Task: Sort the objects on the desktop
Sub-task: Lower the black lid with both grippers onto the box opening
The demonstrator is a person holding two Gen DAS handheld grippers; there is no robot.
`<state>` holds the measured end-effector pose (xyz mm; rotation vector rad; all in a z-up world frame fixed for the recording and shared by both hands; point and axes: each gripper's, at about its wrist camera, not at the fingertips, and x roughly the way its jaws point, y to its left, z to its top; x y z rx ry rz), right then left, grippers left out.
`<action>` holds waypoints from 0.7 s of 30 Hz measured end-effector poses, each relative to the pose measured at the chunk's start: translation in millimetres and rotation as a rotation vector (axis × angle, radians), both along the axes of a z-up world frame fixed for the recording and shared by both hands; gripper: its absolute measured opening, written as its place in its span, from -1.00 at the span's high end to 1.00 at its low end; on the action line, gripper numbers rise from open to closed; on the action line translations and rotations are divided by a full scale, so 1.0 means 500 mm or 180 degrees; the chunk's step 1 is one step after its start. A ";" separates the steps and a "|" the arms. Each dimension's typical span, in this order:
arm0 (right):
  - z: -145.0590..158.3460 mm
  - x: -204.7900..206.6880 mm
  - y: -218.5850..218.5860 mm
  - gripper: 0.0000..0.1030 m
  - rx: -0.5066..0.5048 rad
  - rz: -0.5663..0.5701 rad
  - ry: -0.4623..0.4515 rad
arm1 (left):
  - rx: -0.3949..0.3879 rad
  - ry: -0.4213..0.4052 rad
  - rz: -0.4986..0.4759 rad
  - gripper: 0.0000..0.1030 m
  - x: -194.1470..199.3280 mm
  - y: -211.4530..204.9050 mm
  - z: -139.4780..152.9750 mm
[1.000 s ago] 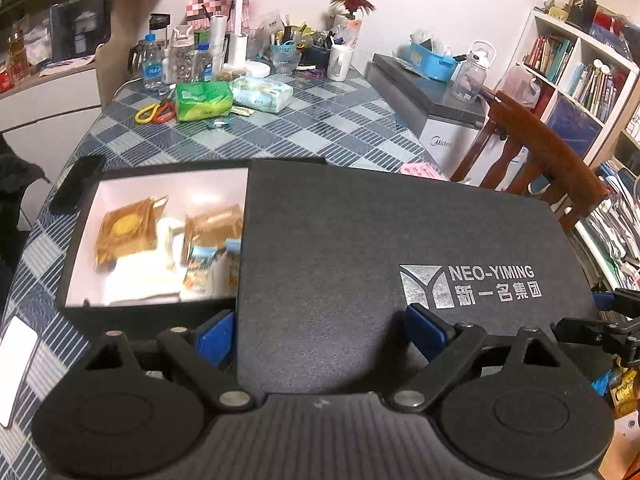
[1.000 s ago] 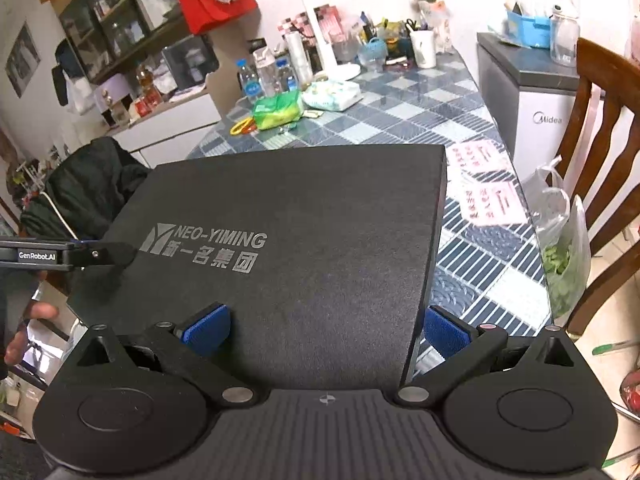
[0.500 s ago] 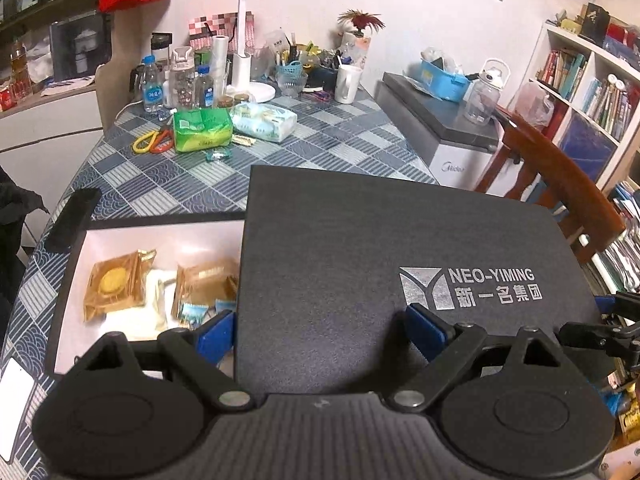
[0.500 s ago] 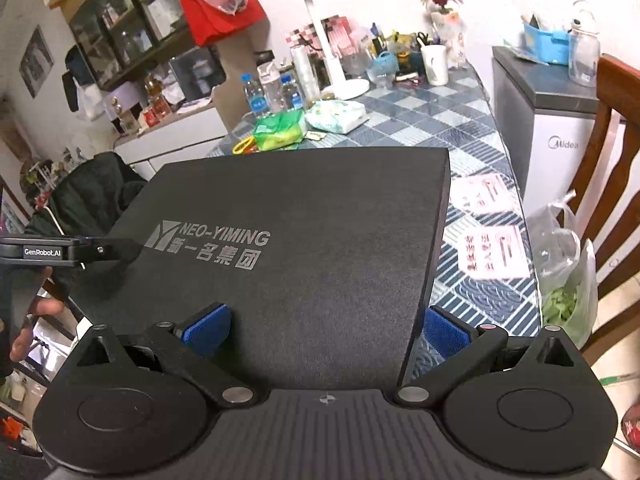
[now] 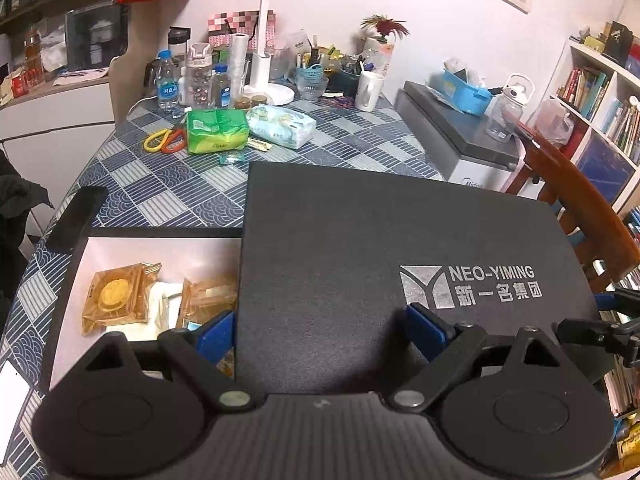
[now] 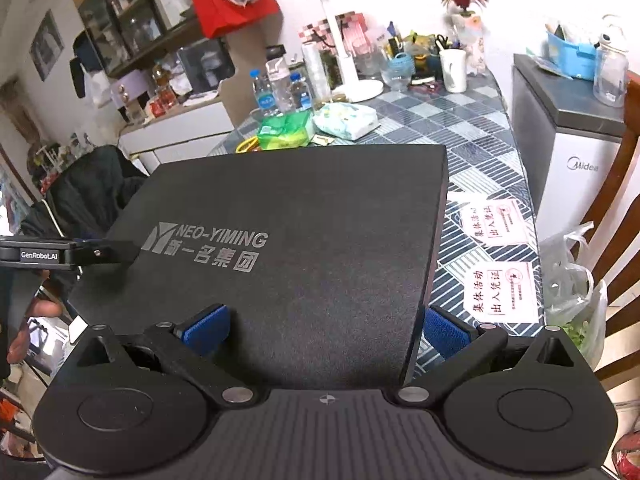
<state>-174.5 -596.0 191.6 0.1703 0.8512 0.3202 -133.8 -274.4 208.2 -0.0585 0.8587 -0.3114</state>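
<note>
A black box lid (image 5: 360, 256) printed NEO-YIMING is held level above the table, gripped at both ends. My left gripper (image 5: 320, 332) is shut on its left corner; my right gripper (image 6: 324, 326) is shut on the lid's (image 6: 304, 240) right corner. Below and to the left, the open black box (image 5: 64, 280) with a white inside holds gold-wrapped snack packets (image 5: 116, 296). The lid covers the box's right part in the left wrist view.
On the far table: a green packet (image 5: 216, 130), a tissue pack (image 5: 280, 124), yellow and red rings (image 5: 164, 142), water bottles (image 5: 168, 80), a lamp base (image 5: 272, 94), a white mug (image 5: 368, 90). A wooden chair (image 5: 576, 196) and a small fridge (image 6: 576, 152) stand right. Two paper slips (image 6: 500, 264) lie on the table.
The lid has risen with both grippers. The open box has dropped lower in the left wrist view, and more tabletop shows beyond the lid.
</note>
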 end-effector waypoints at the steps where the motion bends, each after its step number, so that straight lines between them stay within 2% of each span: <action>1: -0.001 0.004 0.007 -1.00 -0.0005 -0.0002 0.0003 | -0.0004 0.0004 0.0003 -1.00 0.004 0.006 -0.002; 21: -0.027 0.089 0.213 -1.00 -0.0037 0.0036 0.0128 | -0.0030 0.0149 0.0080 -1.00 0.086 0.208 -0.034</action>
